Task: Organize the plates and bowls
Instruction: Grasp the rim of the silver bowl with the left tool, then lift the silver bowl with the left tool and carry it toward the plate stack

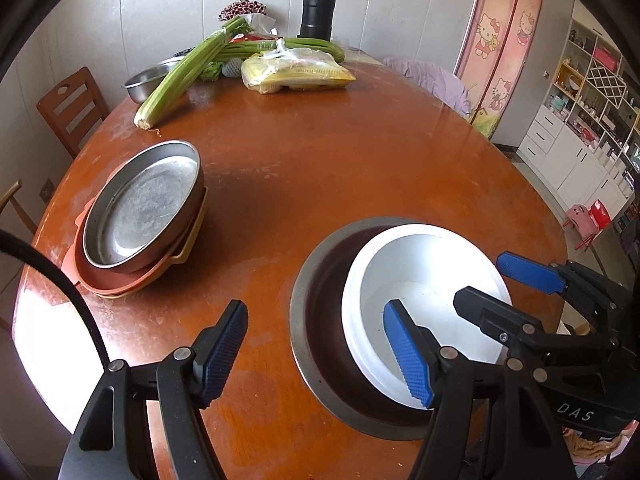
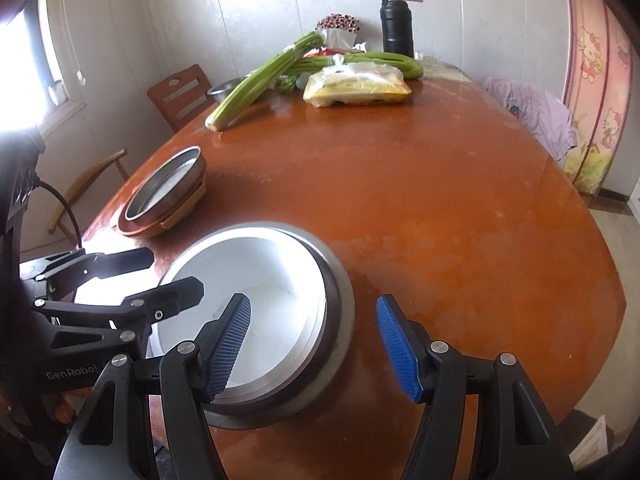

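Round brown wooden table carries white plastic bowl nested in steel basin; both grippers' fingers open, straddling opposite rims. Looks light, rigid, slippery; pinch the rim.

Bright window daylight, glare, fisheye-warped edges.

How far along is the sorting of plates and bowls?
Done: metal plate stacked on orange plate; white bowl nested in steel bowl. In hand: nothing; left gripper and right gripper open over the bowls. Left: far steel bowl under the celery.
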Demonstrator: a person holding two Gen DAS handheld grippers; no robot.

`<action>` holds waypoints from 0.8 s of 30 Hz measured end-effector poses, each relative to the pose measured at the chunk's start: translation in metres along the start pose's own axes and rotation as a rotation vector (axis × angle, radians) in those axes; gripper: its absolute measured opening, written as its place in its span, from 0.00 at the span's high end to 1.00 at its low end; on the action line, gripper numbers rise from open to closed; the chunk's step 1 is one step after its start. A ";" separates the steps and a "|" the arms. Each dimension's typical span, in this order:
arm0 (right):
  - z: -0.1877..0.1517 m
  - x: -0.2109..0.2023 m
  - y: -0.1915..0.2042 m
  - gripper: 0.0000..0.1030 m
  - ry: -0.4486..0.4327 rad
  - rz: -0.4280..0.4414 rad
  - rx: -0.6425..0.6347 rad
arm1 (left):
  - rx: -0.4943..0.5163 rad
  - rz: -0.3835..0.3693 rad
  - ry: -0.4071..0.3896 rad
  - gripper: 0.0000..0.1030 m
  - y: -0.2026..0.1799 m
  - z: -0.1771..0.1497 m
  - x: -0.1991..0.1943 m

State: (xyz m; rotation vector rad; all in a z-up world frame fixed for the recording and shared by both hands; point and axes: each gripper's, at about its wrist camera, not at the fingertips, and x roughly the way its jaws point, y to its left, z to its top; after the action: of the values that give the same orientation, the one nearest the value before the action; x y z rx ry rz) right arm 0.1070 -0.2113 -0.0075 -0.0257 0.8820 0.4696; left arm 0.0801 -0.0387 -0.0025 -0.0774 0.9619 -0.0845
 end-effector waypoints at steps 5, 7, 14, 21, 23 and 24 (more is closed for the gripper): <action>-0.003 0.007 0.001 0.35 0.025 0.012 0.002 | -0.003 -0.002 0.014 0.32 0.003 0.000 0.008; -0.005 0.009 0.001 0.35 0.033 0.025 0.002 | -0.004 -0.008 0.019 0.32 0.003 -0.001 0.010; -0.010 0.016 -0.001 0.35 0.059 0.045 0.011 | -0.003 -0.031 0.025 0.31 0.004 -0.002 0.014; -0.012 0.024 0.000 0.35 0.095 0.085 0.026 | -0.011 -0.029 0.028 0.29 0.010 -0.004 0.016; -0.012 0.024 0.002 0.35 0.091 0.085 0.021 | -0.015 -0.032 0.031 0.28 0.011 -0.005 0.017; -0.012 0.025 0.002 0.35 0.096 0.087 0.029 | -0.013 -0.033 0.035 0.28 0.011 -0.005 0.019</action>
State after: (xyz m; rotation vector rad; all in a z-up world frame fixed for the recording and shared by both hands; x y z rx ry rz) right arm 0.1110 -0.2028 -0.0335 0.0167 0.9867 0.5406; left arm 0.0867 -0.0295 -0.0218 -0.1043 0.9967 -0.1099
